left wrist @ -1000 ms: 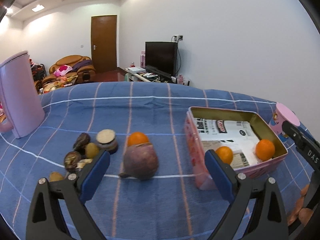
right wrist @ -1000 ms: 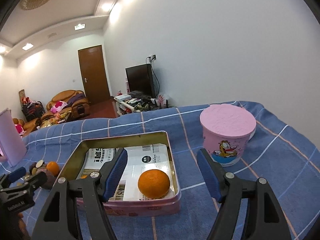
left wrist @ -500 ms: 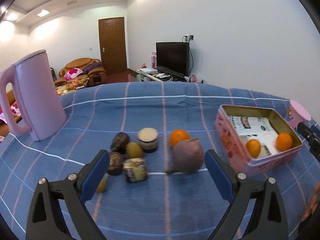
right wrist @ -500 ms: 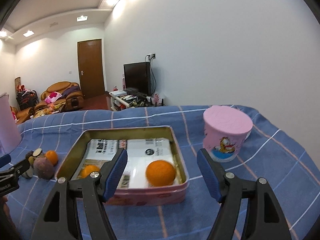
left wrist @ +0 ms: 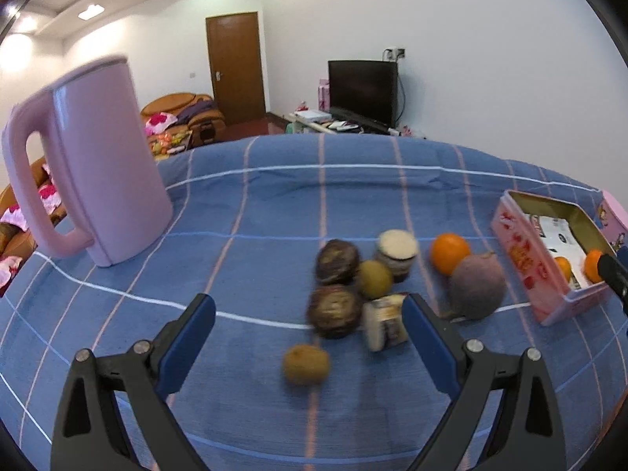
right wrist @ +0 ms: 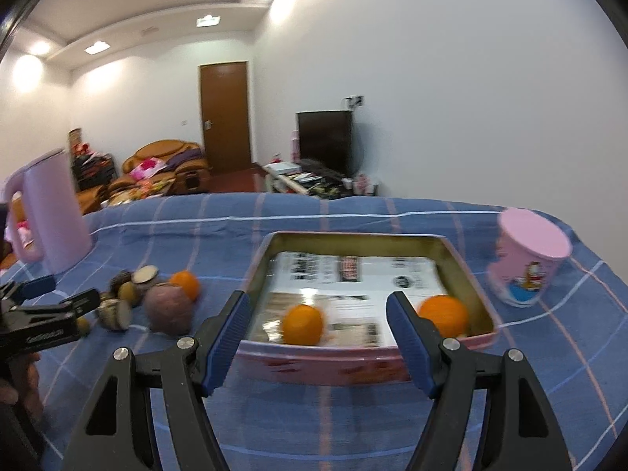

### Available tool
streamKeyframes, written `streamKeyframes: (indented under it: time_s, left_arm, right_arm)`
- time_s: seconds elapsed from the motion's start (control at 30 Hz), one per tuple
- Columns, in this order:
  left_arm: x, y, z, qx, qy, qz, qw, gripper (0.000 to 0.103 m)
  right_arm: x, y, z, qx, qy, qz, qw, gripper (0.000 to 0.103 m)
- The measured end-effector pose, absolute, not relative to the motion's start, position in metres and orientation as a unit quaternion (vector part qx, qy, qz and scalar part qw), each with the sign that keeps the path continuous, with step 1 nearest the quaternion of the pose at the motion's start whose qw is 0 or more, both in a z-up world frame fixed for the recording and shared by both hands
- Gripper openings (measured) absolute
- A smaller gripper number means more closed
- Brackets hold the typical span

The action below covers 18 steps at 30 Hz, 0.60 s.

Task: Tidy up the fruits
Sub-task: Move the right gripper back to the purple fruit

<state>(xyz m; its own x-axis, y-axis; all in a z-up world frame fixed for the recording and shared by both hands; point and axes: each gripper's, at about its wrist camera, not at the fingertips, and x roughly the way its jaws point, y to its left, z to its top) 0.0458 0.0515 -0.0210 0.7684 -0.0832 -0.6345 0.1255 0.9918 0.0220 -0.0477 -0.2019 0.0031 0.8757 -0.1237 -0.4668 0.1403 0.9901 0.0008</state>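
Both tools wide and empty above the blue surface (left wrist: 274,204).
Left tool (left wrist: 308,335) hovers over a loose cluster: one orange (left wrist: 449,253), one purple fruit (left wrist: 477,286), two dark round ones, two yellowish ones, a jar and a small carton. Right tool (right wrist: 318,329) faces the tin (right wrist: 365,367), which holds two oranges; one cup (right wrist: 530,261) at 2 o'clock, one kettle (left wrist: 86,180) at 10.
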Motion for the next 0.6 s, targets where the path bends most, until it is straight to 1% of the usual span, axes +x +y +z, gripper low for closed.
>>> streamKeyframes:
  time_s: [0.1,0.3,0.43,0.6]
  left_arm:
    - [0.047,0.061,-0.022,0.033,0.343,-0.065,0.937,0.098]
    - [0.051,0.068,-0.032,0.082,0.372,-0.094,0.920,0.098]
    - [0.053,0.073,-0.035,0.073,0.391,-0.117,0.910,0.098]
    - [0.055,0.073,-0.043,0.087,0.410,-0.113,0.901,0.098]
  right_arm:
    - [-0.038,-0.178,0.002,0.003,0.247,-0.037,0.968,0.073]
    - [-0.013,-0.134,-0.002,-0.045,0.259,0.000,0.965,0.073]
    - [0.011,-0.111,-0.010,-0.073,0.289,0.016,0.954,0.073]
    - [0.037,-0.091,-0.021,-0.108,0.328,0.029,0.938,0.073]
